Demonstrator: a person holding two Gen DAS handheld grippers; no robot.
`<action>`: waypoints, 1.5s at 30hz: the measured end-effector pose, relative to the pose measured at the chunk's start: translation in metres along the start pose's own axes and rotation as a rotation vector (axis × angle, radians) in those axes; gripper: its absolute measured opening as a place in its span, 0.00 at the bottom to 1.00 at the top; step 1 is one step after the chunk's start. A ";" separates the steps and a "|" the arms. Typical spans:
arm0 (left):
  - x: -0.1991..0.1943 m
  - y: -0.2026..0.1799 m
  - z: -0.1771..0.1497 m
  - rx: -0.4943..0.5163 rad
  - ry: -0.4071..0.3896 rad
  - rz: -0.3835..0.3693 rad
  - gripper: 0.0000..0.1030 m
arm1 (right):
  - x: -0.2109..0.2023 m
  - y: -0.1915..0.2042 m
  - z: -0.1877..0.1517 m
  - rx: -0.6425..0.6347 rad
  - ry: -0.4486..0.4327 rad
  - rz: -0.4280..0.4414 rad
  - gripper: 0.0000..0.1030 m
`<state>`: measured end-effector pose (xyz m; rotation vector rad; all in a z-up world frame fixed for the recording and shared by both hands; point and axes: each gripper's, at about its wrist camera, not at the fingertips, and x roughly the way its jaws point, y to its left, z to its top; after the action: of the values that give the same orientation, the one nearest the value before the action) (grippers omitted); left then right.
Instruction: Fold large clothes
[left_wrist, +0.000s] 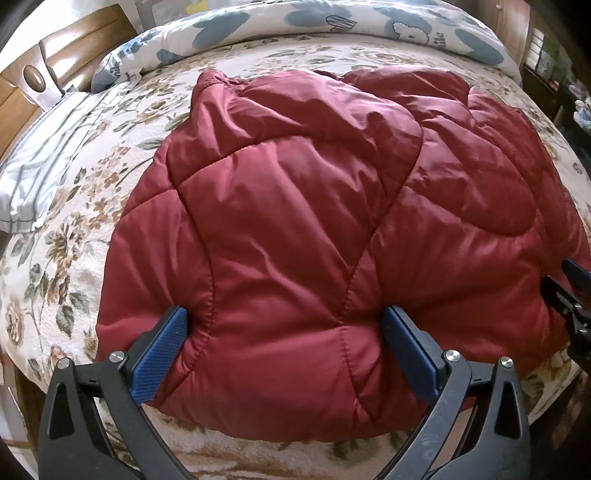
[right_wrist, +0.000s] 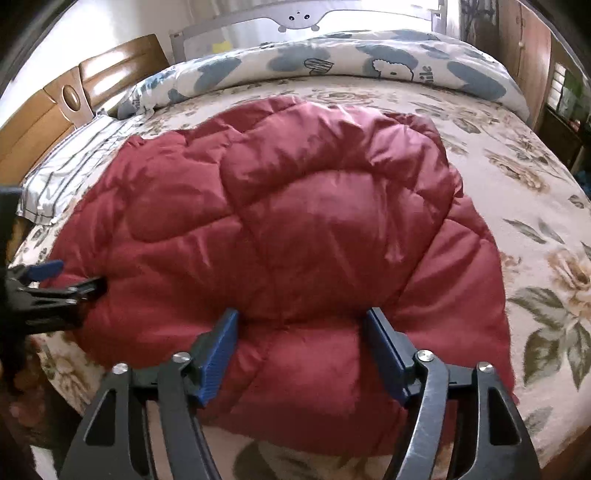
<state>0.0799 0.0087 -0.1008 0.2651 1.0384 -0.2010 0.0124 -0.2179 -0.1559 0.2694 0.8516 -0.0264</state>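
Note:
A dark red quilted puffer jacket (left_wrist: 314, 206) lies folded on the floral bedspread (left_wrist: 74, 236); it also shows in the right wrist view (right_wrist: 295, 229). My left gripper (left_wrist: 286, 325) has its jaws wide apart, straddling the jacket's near edge, blue pads (left_wrist: 162, 350) pressing into the padding. My right gripper (right_wrist: 301, 325) straddles the near edge further right, jaws also apart with padding bulging between them. Each gripper shows at the other view's edge: the right one (left_wrist: 569, 295), the left one (right_wrist: 55, 284).
A rolled white-and-blue duvet (left_wrist: 332, 22) lies across the far side of the bed. A striped pillow (left_wrist: 48, 155) is at the left by the wooden headboard (left_wrist: 33, 74). Dark furniture (right_wrist: 561, 122) stands at the right.

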 end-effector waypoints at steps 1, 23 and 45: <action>0.000 0.000 0.000 0.000 -0.002 0.002 1.00 | 0.002 -0.002 0.001 0.008 -0.001 0.006 0.72; -0.040 0.004 -0.025 0.009 -0.009 -0.008 1.00 | -0.055 0.012 -0.011 -0.026 -0.008 0.037 0.75; -0.102 0.014 -0.050 -0.006 -0.033 -0.018 1.00 | -0.131 0.059 -0.015 -0.107 -0.007 0.078 0.96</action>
<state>-0.0079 0.0414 -0.0345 0.2467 1.0082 -0.2177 -0.0773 -0.1681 -0.0544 0.2018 0.8318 0.0905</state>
